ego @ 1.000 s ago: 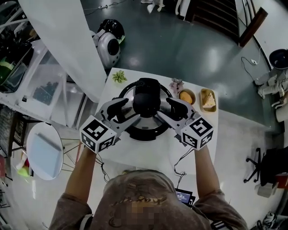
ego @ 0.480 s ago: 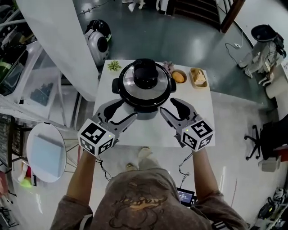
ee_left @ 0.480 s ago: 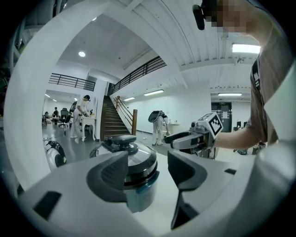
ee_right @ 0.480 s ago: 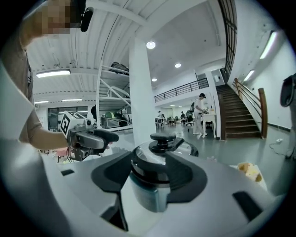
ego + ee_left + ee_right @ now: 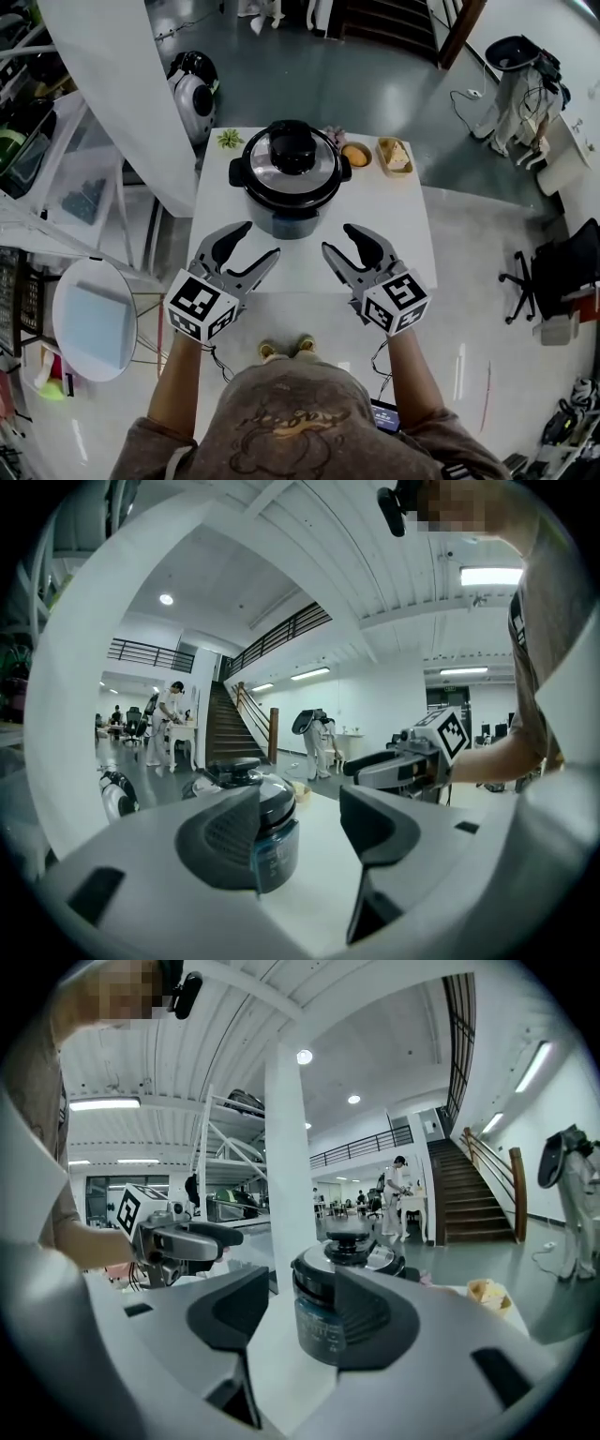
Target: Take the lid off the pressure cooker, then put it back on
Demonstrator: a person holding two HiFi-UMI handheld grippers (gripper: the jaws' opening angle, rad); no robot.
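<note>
The pressure cooker (image 5: 291, 183) stands at the far middle of the white table (image 5: 309, 267), its steel lid with a black knob (image 5: 292, 147) sitting on it. Both grippers hover over the table's near edge, well short of the cooker. My left gripper (image 5: 258, 241) is open and empty. My right gripper (image 5: 337, 239) is also open, with its jaws just having closed a little on nothing. The left gripper view has the cooker (image 5: 251, 803) behind the left jaw and the right gripper (image 5: 403, 766) beyond. The right gripper view frames the cooker (image 5: 342, 1274) between its jaws, and the left gripper (image 5: 183, 1239) is visible.
Behind the cooker sit a small green plant (image 5: 230, 139), a bowl with something orange (image 5: 355, 155) and a small tray of food (image 5: 394, 156). A white pillar (image 5: 131, 84) rises at the table's left. A round white side table (image 5: 92, 319) stands on the floor left.
Both grippers have drawn back from the cooker's sides to the near edge of the table. The person has stepped back, so the cooker now lies farther away.
</note>
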